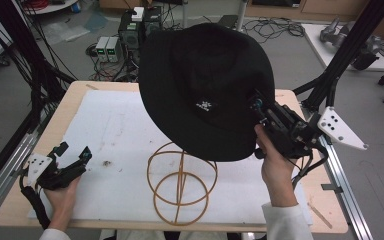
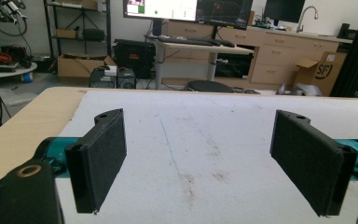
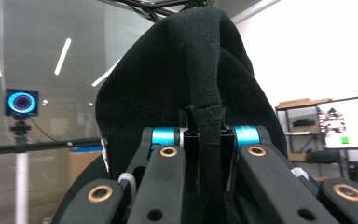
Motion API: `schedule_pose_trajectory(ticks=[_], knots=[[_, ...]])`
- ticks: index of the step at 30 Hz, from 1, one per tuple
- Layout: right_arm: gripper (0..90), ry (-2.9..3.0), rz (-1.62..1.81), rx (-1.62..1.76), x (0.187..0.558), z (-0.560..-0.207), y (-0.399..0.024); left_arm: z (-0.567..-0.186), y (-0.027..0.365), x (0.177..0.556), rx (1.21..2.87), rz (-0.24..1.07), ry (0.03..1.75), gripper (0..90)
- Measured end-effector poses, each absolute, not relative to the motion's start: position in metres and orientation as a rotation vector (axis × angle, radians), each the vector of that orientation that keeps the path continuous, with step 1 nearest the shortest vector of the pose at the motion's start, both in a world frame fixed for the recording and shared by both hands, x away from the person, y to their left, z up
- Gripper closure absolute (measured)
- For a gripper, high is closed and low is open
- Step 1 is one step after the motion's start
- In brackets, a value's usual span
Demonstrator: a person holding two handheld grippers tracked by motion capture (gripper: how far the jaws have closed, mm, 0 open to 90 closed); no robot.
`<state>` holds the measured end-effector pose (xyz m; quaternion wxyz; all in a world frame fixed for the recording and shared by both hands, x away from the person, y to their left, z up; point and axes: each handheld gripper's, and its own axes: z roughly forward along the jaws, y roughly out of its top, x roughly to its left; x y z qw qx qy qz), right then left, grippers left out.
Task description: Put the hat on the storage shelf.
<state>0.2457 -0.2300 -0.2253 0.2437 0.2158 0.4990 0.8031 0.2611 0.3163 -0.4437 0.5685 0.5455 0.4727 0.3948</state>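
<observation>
A black bucket hat (image 1: 205, 85) with a small white logo hangs in the air over the far middle of the table. My right gripper (image 1: 256, 104) is shut on its brim at the hat's right side. In the right gripper view the folded brim (image 3: 208, 126) is pinched between the two jaws, and the hat's crown rises above them. Below the hat, a tan wire hat stand (image 1: 181, 182) made of rings sits on the white mat. My left gripper (image 1: 73, 152) rests at the table's front left, open, with nothing between its pads (image 2: 100, 158).
A white mat (image 1: 115, 130) covers most of the wooden table (image 1: 60, 110). Black frame posts stand at the left and right sides. Boxes and cables lie on the floor beyond the table's far edge.
</observation>
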Motion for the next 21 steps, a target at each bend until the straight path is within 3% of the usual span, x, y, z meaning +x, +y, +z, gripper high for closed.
schedule_pose_trajectory(ticks=[21], knots=[[86.8,1.475,2.295,0.479,0.233,-0.234,-0.232,-0.444,0.315,0.262,1.282,0.914,1.113,18.7]])
